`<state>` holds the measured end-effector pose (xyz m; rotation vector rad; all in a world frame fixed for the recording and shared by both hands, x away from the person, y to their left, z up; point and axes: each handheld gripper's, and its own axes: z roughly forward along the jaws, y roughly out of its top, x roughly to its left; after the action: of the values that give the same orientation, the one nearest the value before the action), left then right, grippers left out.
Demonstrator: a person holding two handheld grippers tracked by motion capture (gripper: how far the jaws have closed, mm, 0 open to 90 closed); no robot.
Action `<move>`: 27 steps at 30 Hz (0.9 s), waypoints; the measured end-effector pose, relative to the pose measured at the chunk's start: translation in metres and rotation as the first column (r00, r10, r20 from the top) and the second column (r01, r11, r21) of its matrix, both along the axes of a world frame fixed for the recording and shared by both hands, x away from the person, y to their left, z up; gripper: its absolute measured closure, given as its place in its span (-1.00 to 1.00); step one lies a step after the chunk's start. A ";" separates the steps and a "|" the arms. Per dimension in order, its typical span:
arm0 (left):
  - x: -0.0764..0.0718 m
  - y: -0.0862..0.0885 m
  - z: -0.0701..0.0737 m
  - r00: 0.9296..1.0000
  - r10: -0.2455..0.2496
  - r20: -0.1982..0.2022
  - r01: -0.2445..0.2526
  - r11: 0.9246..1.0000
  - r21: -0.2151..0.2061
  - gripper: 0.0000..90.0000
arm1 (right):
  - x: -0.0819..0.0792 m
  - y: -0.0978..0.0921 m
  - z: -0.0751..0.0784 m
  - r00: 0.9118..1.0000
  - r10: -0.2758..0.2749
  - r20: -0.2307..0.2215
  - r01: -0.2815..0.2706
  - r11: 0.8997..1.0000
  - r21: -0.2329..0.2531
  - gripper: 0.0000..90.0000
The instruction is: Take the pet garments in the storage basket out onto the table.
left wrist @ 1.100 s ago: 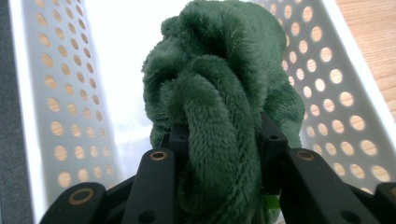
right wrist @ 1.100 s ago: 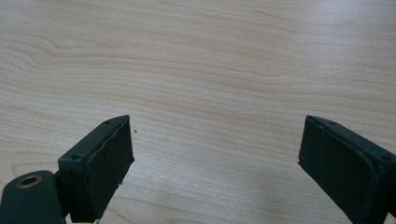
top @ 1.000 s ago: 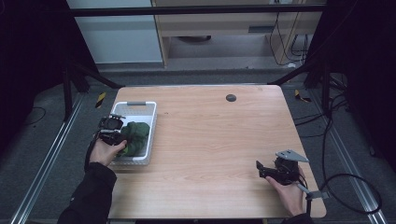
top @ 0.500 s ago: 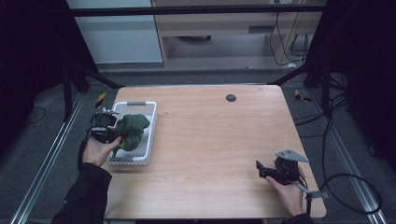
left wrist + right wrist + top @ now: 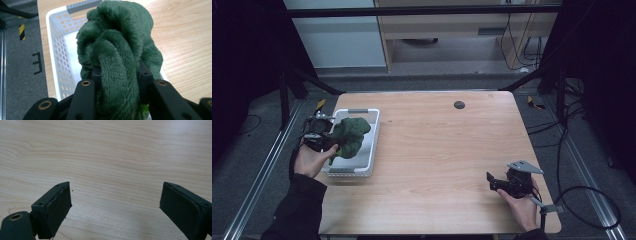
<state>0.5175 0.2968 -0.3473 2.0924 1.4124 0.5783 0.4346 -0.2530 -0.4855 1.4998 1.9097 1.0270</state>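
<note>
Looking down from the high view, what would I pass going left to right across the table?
Left gripper clamped on the green plush cloth → white basket → small dark disc set in the tabletop → right gripper with its jaws apart.

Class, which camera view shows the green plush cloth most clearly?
The left gripper view: the green plush cloth is close up, its pile sharp, pinched between the left gripper fingers. The high view shows it small, above the white basket. The right gripper view faces bare table.
</note>
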 end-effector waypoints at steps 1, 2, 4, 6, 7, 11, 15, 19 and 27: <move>0.000 0.000 0.002 1.000 -0.005 0.000 0.005 1.000 0.004 0.50 | 0.000 -0.001 0.000 1.000 0.000 0.002 0.000 1.000 -0.002 -0.77; -0.002 -0.001 0.006 1.000 -0.014 0.008 0.014 1.000 0.013 0.50 | 0.000 -0.001 0.000 1.000 -0.002 -0.001 0.002 1.000 0.001 -0.77; -0.003 -0.002 0.009 1.000 -0.023 0.018 0.023 1.000 0.013 0.50 | 0.000 -0.002 -0.001 1.000 -0.002 -0.002 0.002 1.000 -0.005 -0.77; -0.004 -0.003 0.011 0.999 -0.029 0.021 0.029 1.000 0.013 0.50 | -0.001 -0.002 0.000 1.000 -0.003 0.002 0.003 1.000 -0.006 -0.77; -0.006 -0.003 0.013 0.999 -0.035 0.022 0.034 0.999 0.013 0.50 | -0.001 -0.002 0.000 1.000 -0.003 0.002 0.003 1.000 -0.006 -0.77; -0.010 -0.006 0.018 0.998 -0.049 0.029 0.048 0.999 0.019 0.50 | 0.000 -0.001 0.000 1.000 0.001 0.007 -0.001 1.000 -0.009 -0.77; -0.016 -0.010 0.024 0.997 -0.067 0.041 0.066 0.998 0.023 0.50 | 0.000 0.000 0.001 1.000 0.002 0.007 -0.001 1.000 -0.008 -0.77; -0.022 -0.018 0.033 0.993 -0.102 0.057 0.101 0.995 0.028 0.50 | -0.001 0.001 0.001 1.000 0.003 0.010 -0.003 1.000 -0.017 -0.77; -0.026 -0.030 0.040 0.987 -0.149 0.065 0.147 0.988 0.040 0.50 | -0.001 0.001 0.001 1.000 0.004 0.011 -0.004 1.000 -0.019 -0.77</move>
<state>0.4912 0.2664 -0.3078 2.1626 1.2051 0.6114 0.4336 -0.2515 -0.4848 1.4776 1.9107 1.0146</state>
